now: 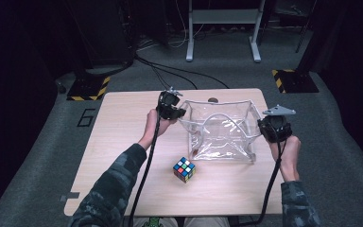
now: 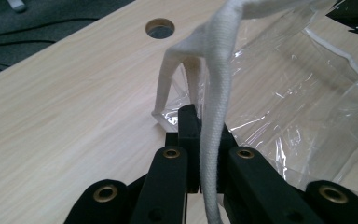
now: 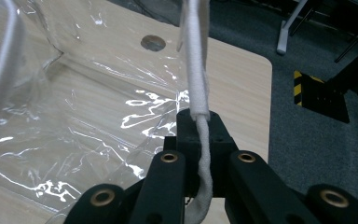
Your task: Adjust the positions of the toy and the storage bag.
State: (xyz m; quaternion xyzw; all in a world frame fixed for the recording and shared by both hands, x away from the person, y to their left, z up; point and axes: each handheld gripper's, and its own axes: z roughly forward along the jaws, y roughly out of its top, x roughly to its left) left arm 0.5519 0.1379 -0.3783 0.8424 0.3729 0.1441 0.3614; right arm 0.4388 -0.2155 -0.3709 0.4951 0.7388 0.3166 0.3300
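A clear plastic bag [image 1: 222, 135] with white fabric straps stands open on the wooden table [image 1: 123, 142]. My left gripper [image 1: 179, 113] is at the bag's left top edge. In the left gripper view it [image 2: 199, 135] is shut on a white strap [image 2: 214, 93] that runs between the jaws. My right gripper [image 1: 263, 126] is at the bag's right top edge. In the right gripper view it [image 3: 199, 128] is shut on another white strap [image 3: 196, 70]. The bag's mouth is held stretched between the two. A colourful puzzle cube [image 1: 184, 169] lies on the table in front of the bag's left corner.
A round hole [image 1: 212, 100] sits near the table's far edge, behind the bag. Grey carpet surrounds the table. Two yellow-and-black striped bases [image 1: 90, 87] [image 1: 293, 80] and a white stand's legs [image 1: 222, 28] are on the floor beyond, with cables.
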